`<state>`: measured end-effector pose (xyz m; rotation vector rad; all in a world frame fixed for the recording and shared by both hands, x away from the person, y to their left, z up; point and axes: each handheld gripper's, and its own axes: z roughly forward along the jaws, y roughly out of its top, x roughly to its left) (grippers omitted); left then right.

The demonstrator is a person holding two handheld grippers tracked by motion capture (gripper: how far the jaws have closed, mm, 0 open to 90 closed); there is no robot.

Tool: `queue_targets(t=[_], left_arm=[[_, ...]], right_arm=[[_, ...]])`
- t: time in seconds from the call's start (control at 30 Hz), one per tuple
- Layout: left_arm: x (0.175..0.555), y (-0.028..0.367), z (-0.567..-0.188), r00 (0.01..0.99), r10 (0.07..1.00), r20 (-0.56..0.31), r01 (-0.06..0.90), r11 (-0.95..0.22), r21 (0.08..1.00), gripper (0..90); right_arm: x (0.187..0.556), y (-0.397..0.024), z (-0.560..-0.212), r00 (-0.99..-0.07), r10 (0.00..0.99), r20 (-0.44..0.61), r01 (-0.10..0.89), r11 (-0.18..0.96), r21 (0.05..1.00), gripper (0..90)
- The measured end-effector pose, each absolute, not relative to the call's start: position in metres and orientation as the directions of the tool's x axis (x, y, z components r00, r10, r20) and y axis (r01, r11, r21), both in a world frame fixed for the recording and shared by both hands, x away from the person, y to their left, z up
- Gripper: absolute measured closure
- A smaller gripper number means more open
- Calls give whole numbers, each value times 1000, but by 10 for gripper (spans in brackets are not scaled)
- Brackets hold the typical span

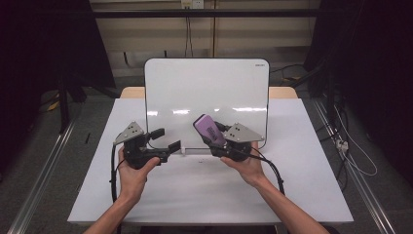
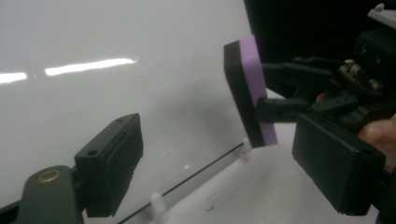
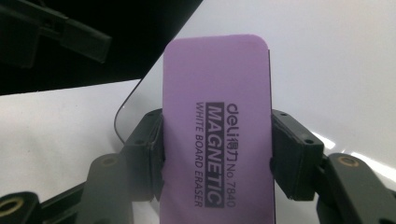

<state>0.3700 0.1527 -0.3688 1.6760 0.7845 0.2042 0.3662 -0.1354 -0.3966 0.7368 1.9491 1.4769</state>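
While the right gripper (image 1: 212, 138) clamps the purple eraser (image 1: 209, 129) across its width, the step in hand appears to be bringing that eraser to the whiteboard (image 1: 204, 92) for wiping. In the right gripper view the eraser (image 3: 219, 116) stands lengthwise between the jaws, each pad pressed flat against a long edge, the printed purple back facing the camera and most of the body projecting beyond the jaw tips. In the left gripper view the eraser (image 2: 250, 93) is seen edge-on, its dark felt side turned toward the whiteboard (image 2: 116, 56); whether felt and board touch cannot be told from these views.

The left gripper (image 1: 163, 139) holds nothing. Its jaws stand well apart, with no object between them, directed at the lower part of the board face just above the bottom edge. A small white clip (image 1: 184, 148) sits on the tabletop (image 1: 302, 161) at the board's bottom edge, beyond and below the left jaws.

The board surface shows no visible marks, only reflected light strips.

Judgement: the eraser is secured and presented; wiping is not yet evidenced. The next move calls for setting the felt flat against the board ahead of the right jaws, keeping the clamp firm so the eraser does not twist, and possibly steadying the board with the left jaws.
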Motion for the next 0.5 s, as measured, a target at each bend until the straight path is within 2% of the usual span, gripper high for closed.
queue_targets(t=[0.5], left_arm=[[388,117,-361,759,567,-319,414,-43,909,363]], right_arm=[[361,-123,-399,-707,694,-133,56,243,969,417]])
